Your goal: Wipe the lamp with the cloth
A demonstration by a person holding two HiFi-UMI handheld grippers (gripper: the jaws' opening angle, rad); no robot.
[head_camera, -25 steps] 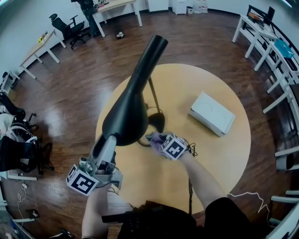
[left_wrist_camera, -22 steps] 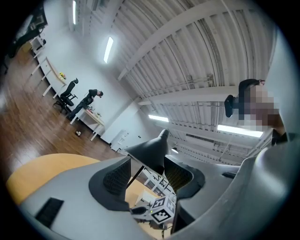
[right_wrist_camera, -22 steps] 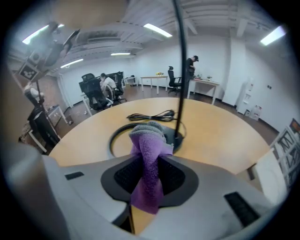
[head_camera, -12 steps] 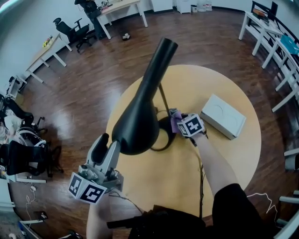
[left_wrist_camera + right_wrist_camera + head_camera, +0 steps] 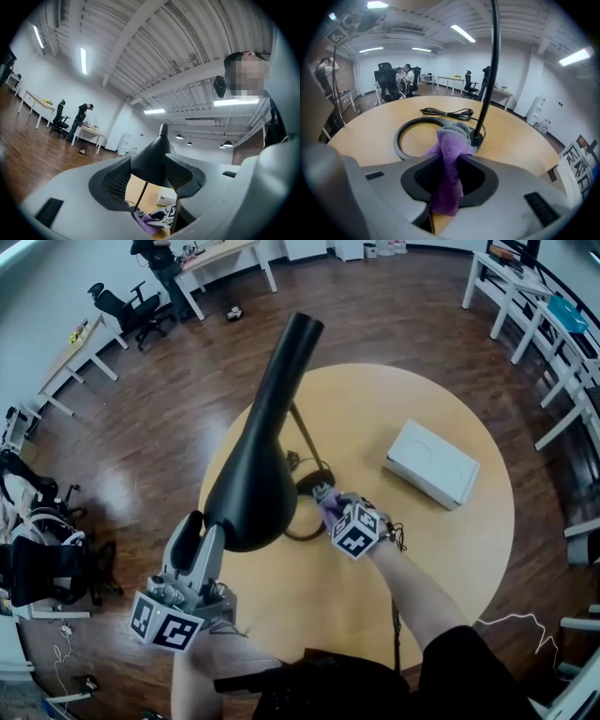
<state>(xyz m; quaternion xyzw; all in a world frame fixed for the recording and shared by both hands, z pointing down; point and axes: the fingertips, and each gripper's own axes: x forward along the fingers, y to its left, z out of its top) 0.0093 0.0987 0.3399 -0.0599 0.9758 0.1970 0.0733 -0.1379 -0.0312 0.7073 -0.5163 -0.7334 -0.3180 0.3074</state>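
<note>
Shade [image 5: 246, 482] sits clamped in left gripper [image 5: 206, 532]; right gripper [image 5: 449, 180] pinches cloth [image 5: 449, 152], at base [image 5: 399, 140] just ahead.

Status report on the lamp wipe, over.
Left gripper shut on black cone lamp shade. Right gripper shut on purple cloth, cloth at dark ring-shaped lamp base. White rectangular box sits apart, black cable lies beside base.

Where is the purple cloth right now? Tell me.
In the right gripper view the purple cloth is clamped in the right gripper, its tip at the ring base of the lamp, near the middle of the table.
</note>
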